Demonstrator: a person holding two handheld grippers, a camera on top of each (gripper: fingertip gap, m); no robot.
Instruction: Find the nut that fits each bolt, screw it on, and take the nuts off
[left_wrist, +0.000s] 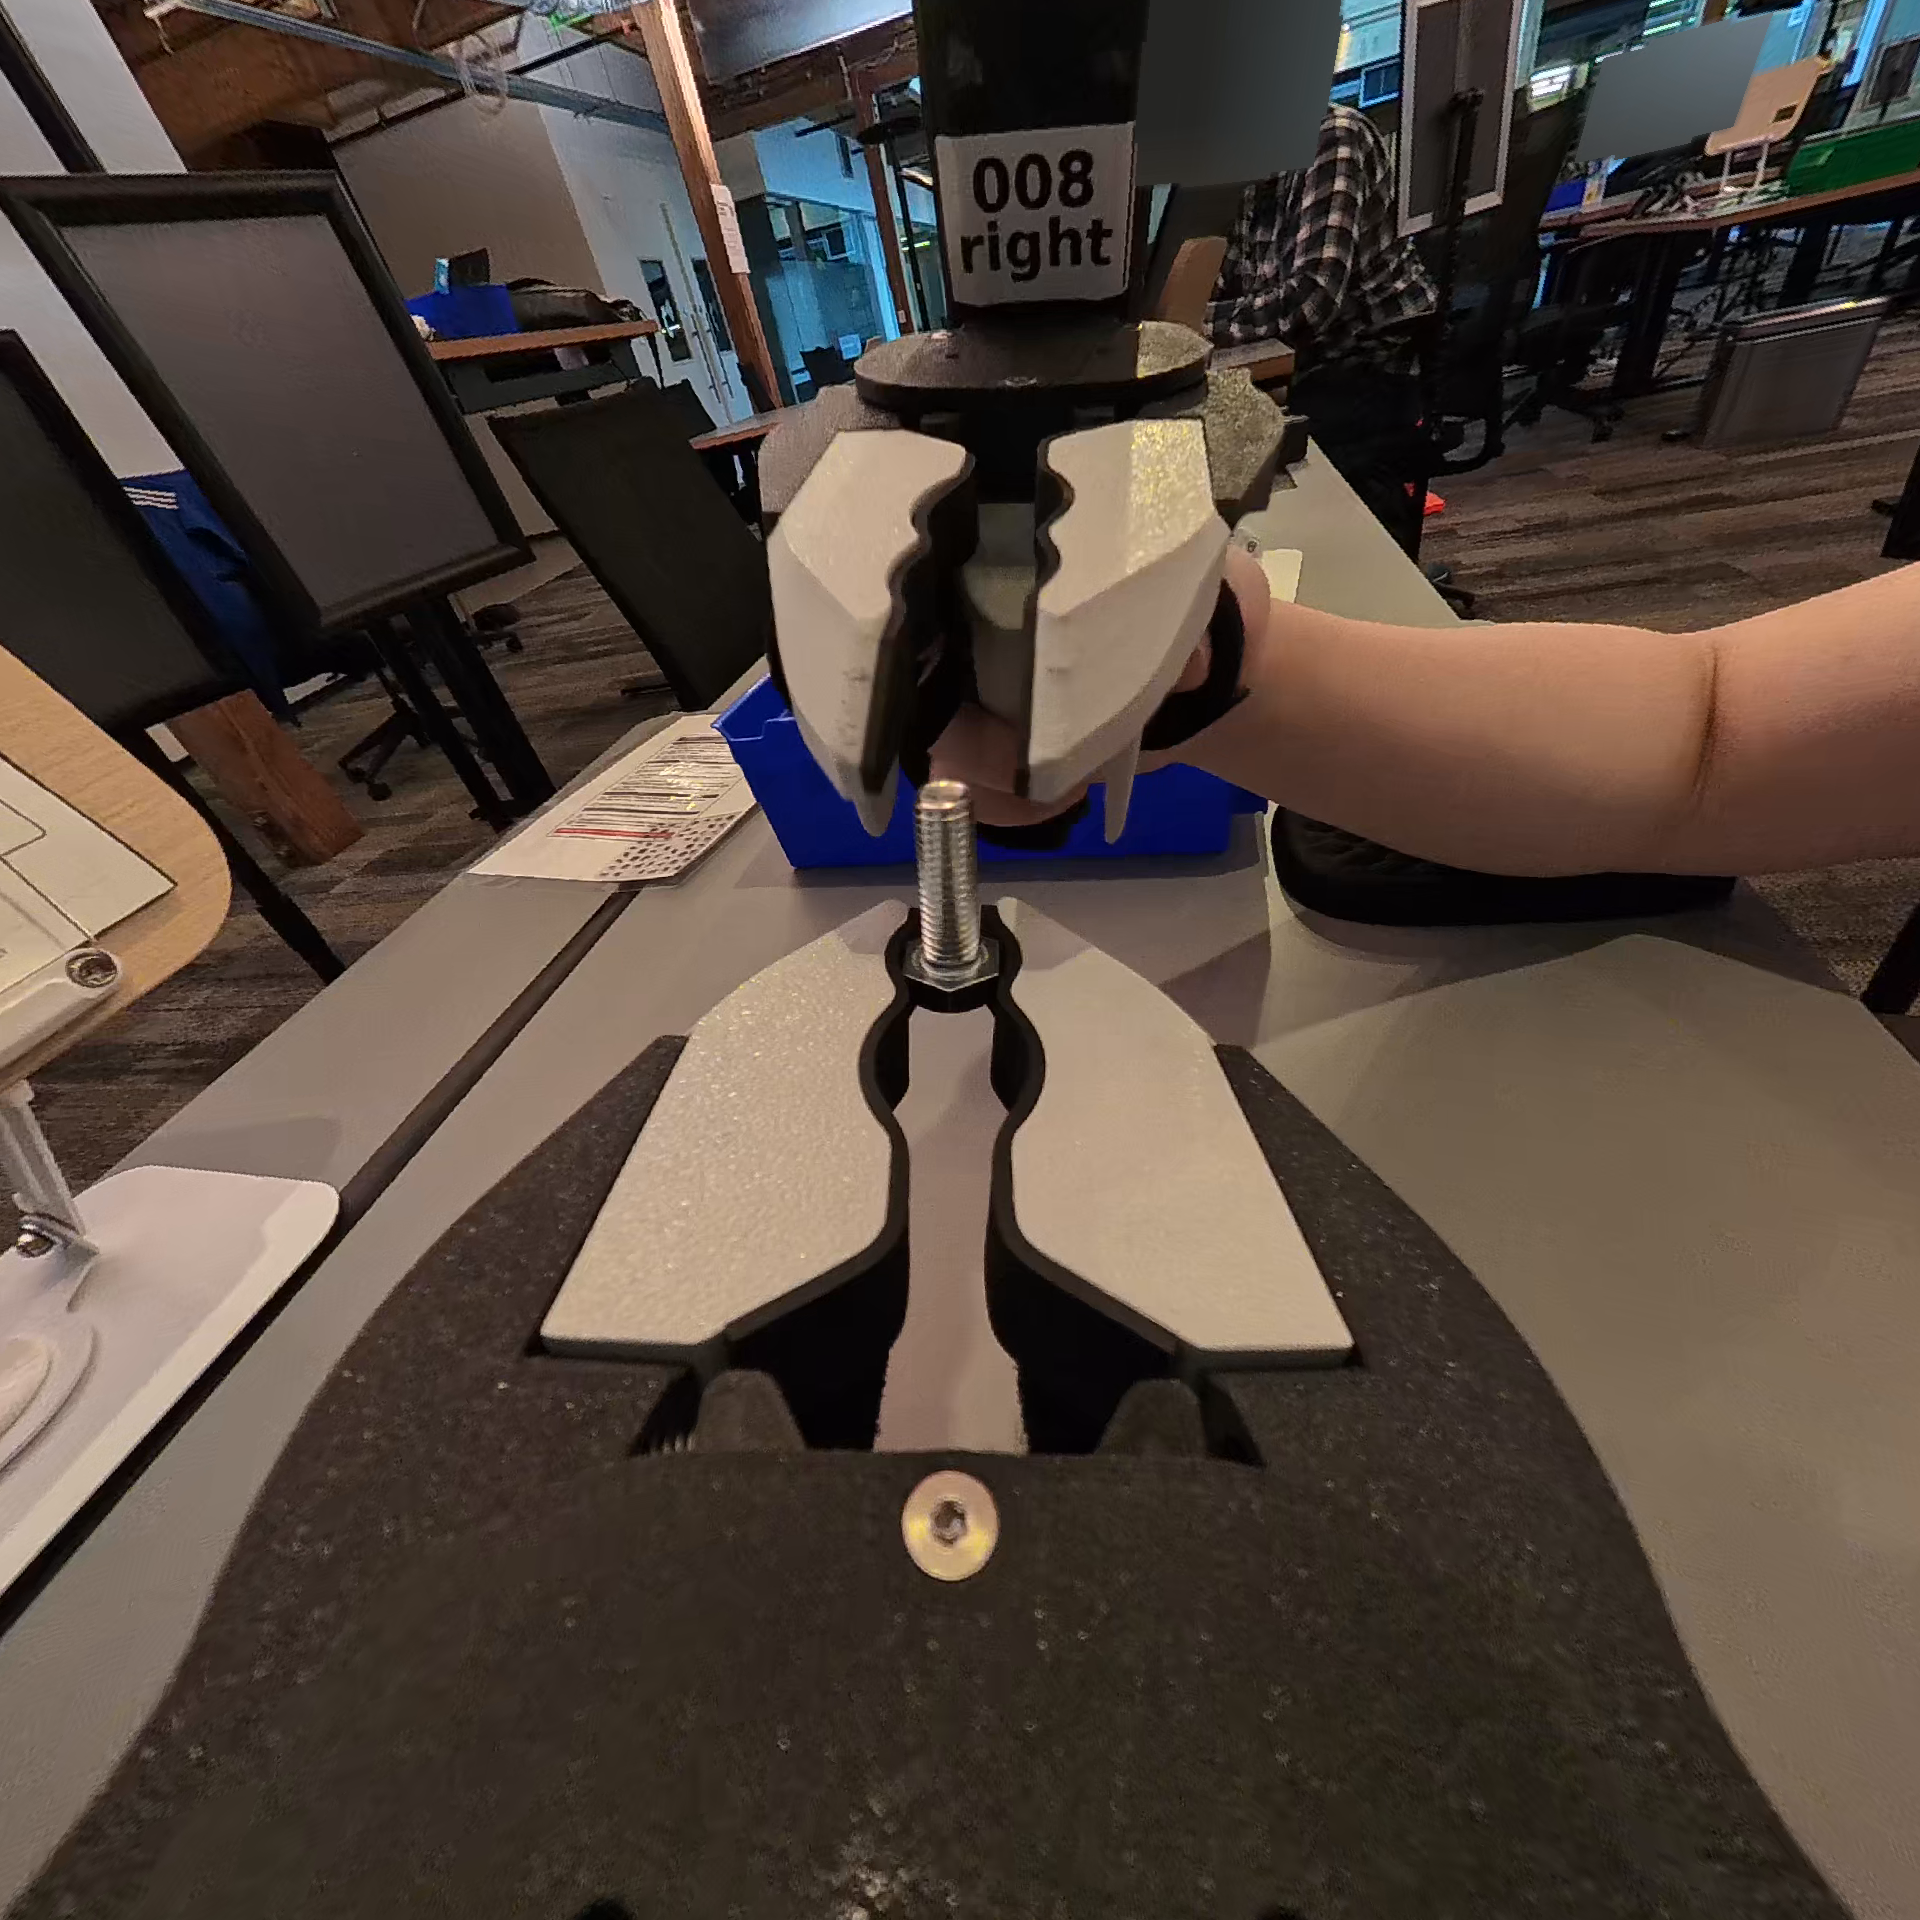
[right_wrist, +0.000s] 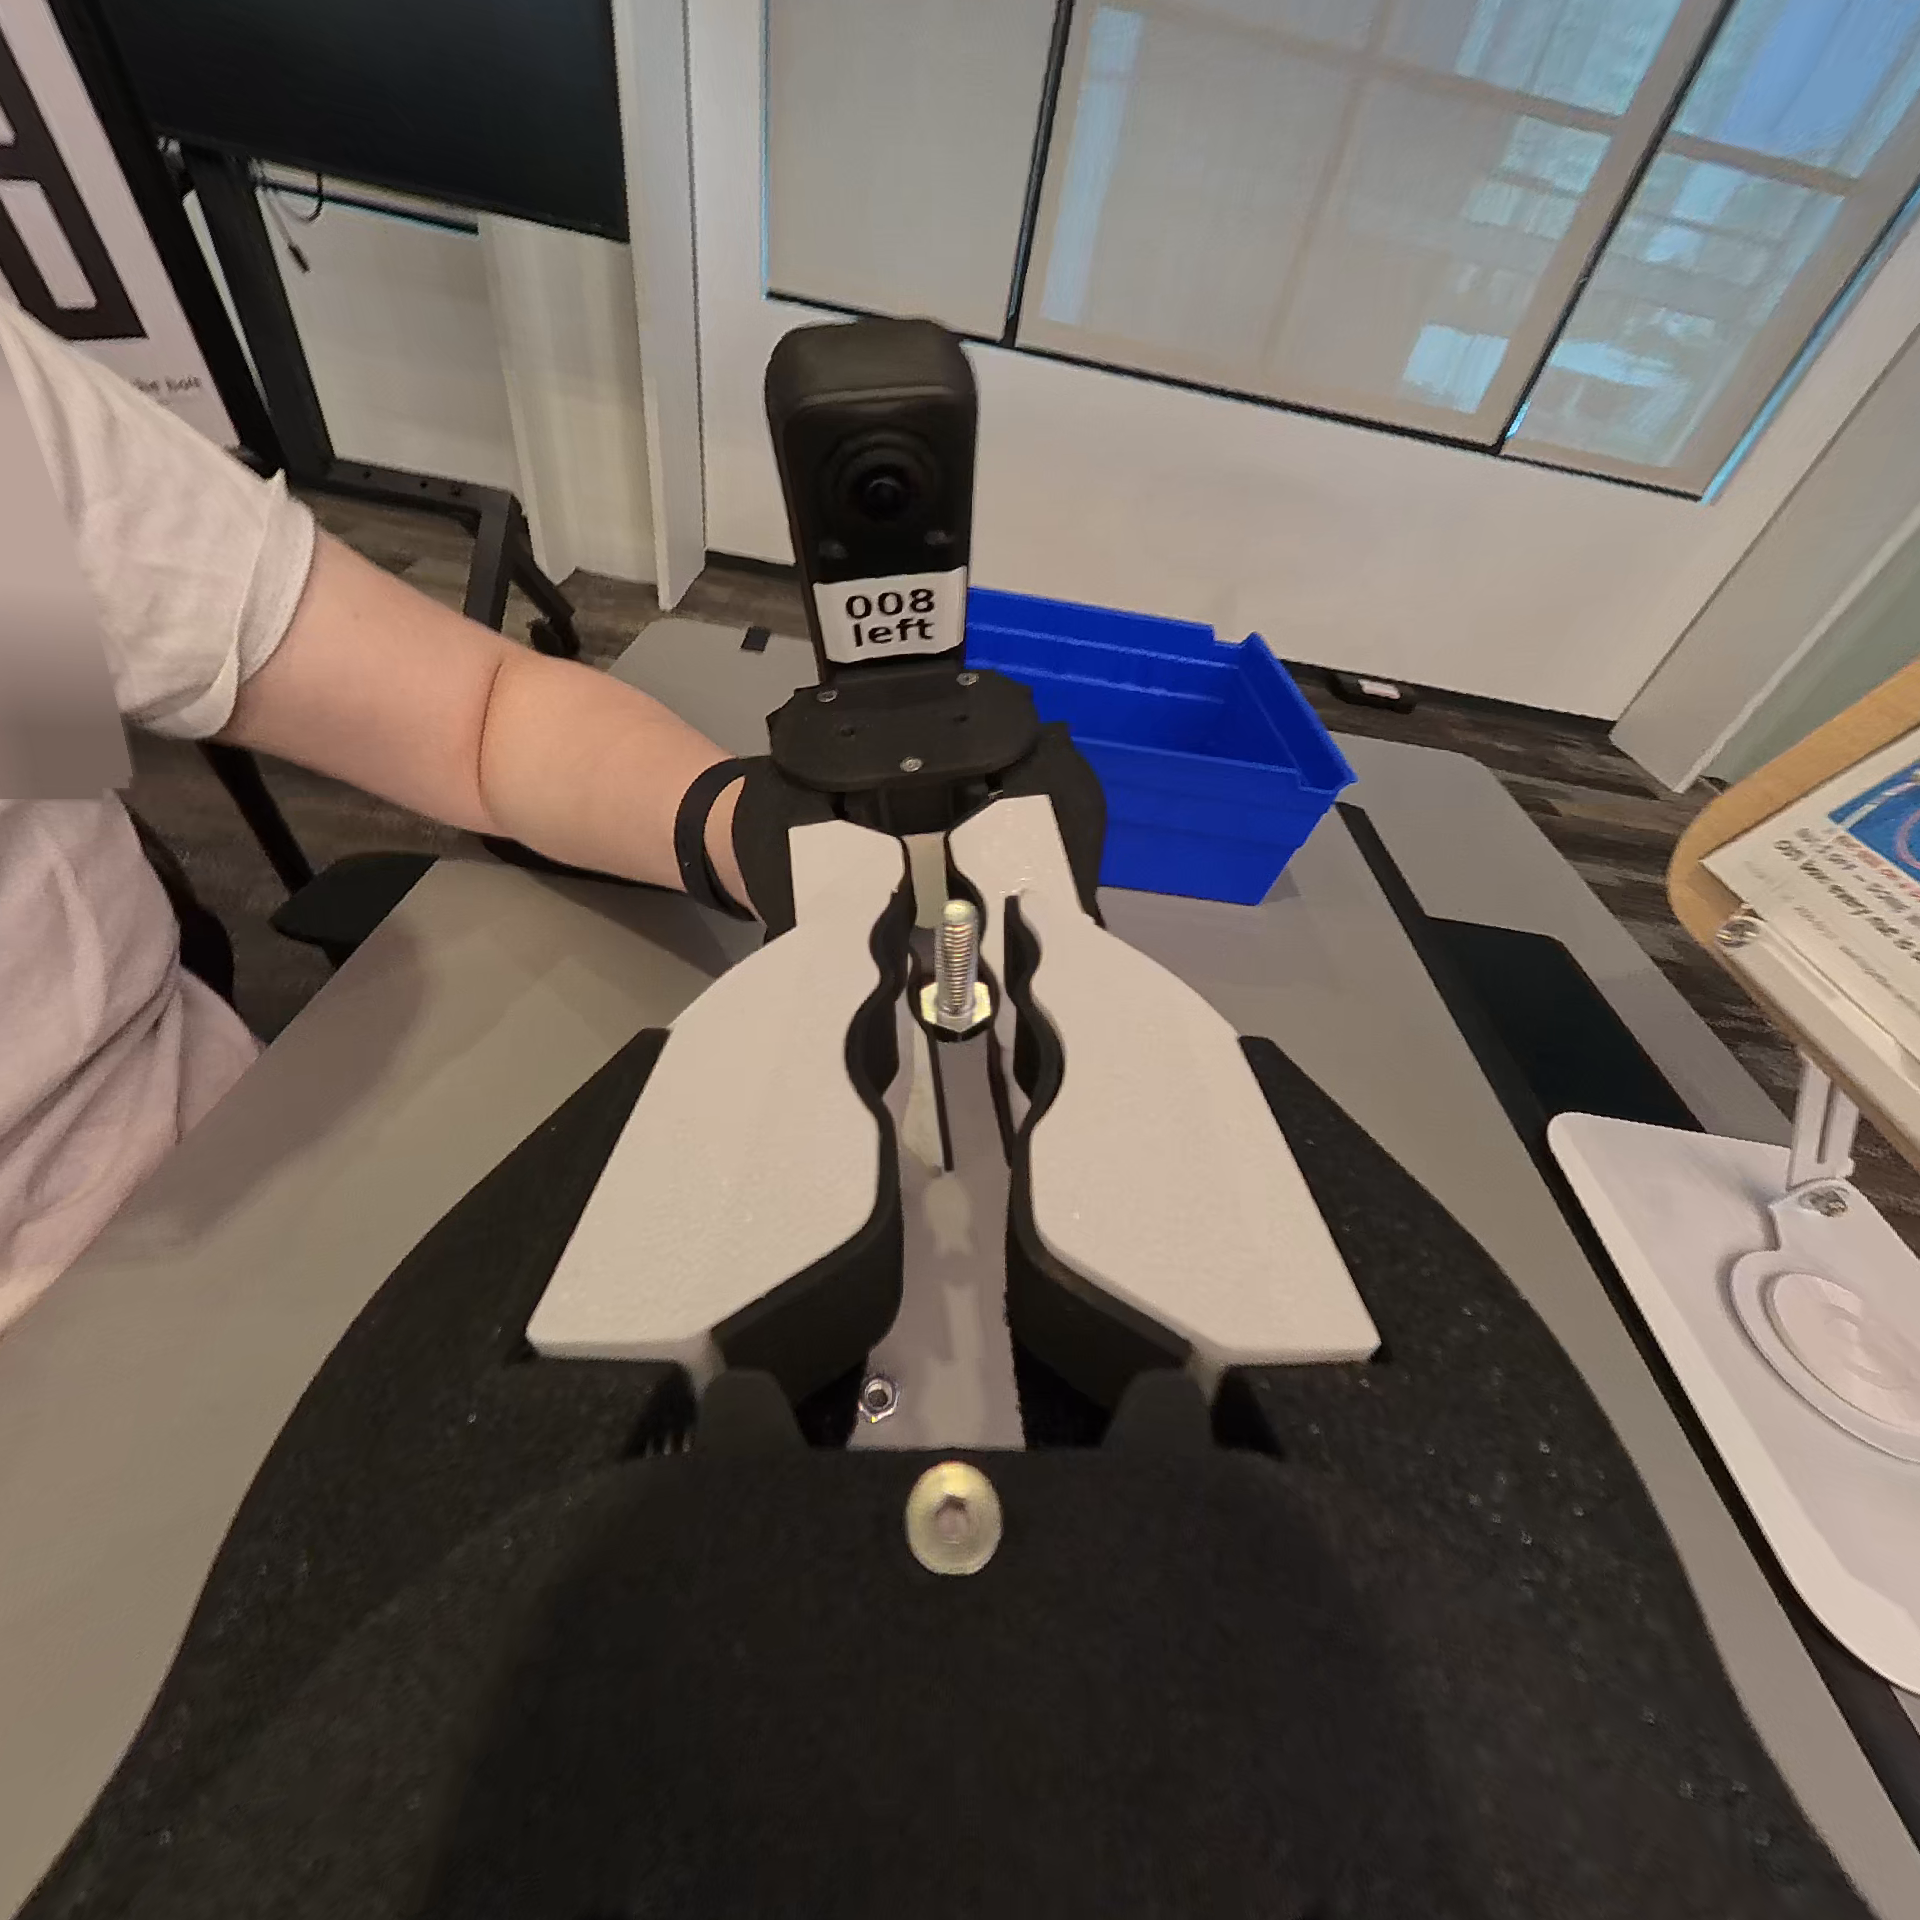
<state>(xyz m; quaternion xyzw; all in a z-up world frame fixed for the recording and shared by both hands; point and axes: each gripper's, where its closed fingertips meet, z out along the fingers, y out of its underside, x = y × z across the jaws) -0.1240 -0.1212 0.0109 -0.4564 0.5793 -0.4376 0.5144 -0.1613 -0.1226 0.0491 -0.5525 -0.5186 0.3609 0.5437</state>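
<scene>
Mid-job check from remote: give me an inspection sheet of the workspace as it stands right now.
Surface: grey table, mostly bare.
Job's things: threaded bolt standing upright, a hex nut at its base; a small loose nut lies on the table under the right gripper.
Clutter: blue bin behind the bolt; printed sheet at the table edge; white stand to one side.
Grippers: left gripper closed around the bolt's base; right gripper open, fingers either side of the bolt, not touching.
Cables: nothing seen on the table.
Surroundings: office with monitors, desks, chairs, windows; a person sits in the background.
</scene>
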